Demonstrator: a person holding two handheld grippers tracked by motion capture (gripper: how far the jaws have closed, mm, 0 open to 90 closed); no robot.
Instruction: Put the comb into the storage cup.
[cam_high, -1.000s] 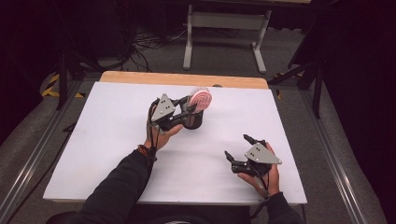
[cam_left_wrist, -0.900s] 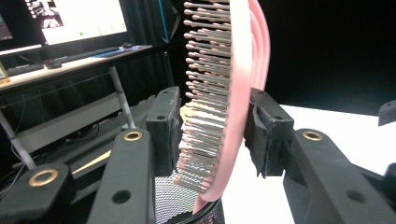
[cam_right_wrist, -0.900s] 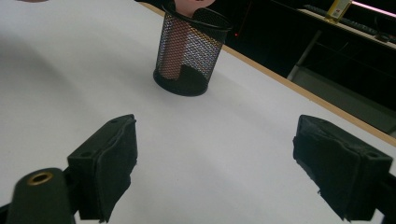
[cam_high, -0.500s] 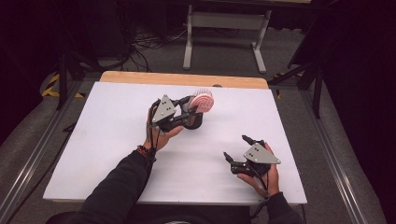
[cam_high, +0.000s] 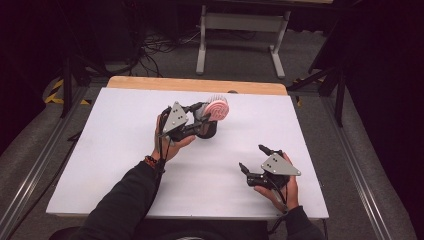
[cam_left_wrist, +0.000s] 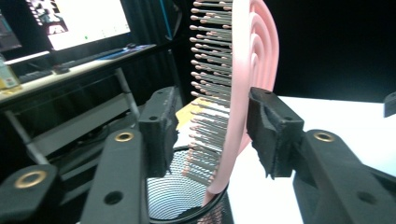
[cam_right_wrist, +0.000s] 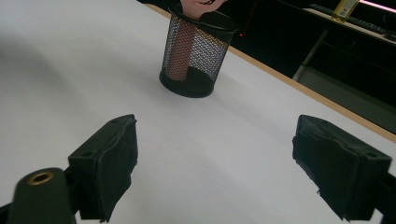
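Left gripper (cam_left_wrist: 210, 121): jaws set on either side of the pink hairbrush (cam_left_wrist: 252, 56), one pad against the smooth back of the head, the other just off the bristle tips. Hard to say from the left gripper view whether that is a real clamp or a loose bracket, as a thin sliver of background seems to show between pad and bristles. Brush standing nearly upright, handle down inside the black mesh pen cup (cam_right_wrist: 194, 51), just below the fingertips, head rising between and above them.

Right gripper (cam_high: 252, 157): jaws spread wide, nothing between them, resting low on the white table (cam_high: 110, 150), with the cup well ahead of its fingertips and a bare stretch of tabletop between.

Looks like the seating of the brush in the cup, near its end.

Risks from here:
- Tipping the cup. Light, narrow, unsupported by the other hand, with a tall head leaning on the rim; any sideways drag on pulling away could topple both.
- Snagging bristles on the near pad if drawn back before opening fully, lifting the brush back out.
- Letting go with the handle not bottomed out, so that the brush drops and rocks the cup.

Safer: open wide first, then back straight away along the jaws' own line.
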